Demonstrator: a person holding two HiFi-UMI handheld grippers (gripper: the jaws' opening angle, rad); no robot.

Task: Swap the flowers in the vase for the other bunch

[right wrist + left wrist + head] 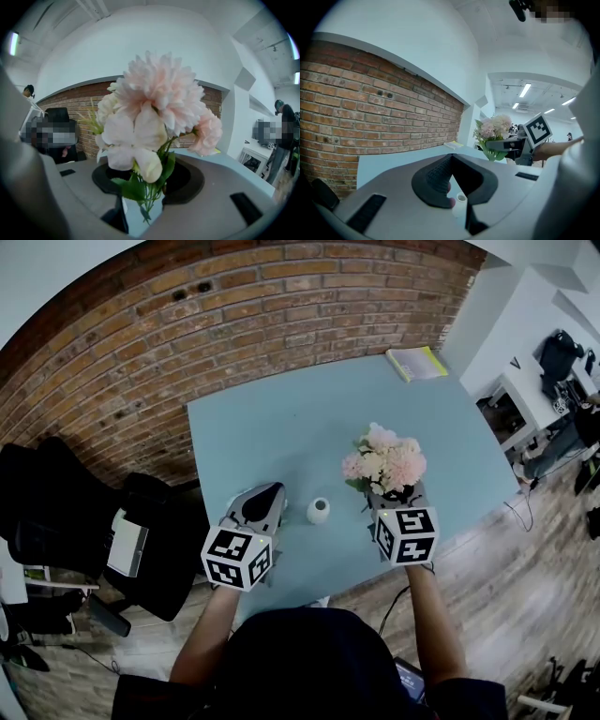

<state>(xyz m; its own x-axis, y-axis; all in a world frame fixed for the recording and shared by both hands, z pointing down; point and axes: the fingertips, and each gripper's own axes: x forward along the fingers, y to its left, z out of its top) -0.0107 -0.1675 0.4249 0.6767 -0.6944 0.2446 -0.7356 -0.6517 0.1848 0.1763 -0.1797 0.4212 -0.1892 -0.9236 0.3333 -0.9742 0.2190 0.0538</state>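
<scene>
A pale blue table [281, 427] stands against a brick wall [234, 324]. The right gripper [147, 187] pinches the thin green stems of a bunch of flowers [150, 108], its jaws partway apart around them. The blooms are ruffled, pale pink and cream, with a few green leaves, and rise upright above those jaws. The left gripper [451, 161] has its jaws pressed together on nothing. A small white vase [318, 511] stands on the table between the two grippers, just right of the left gripper's tips.

The table [281, 446] is smooth and matt, the brick wall [234, 324] rough, the flowers [386, 463] cloth-like.
</scene>
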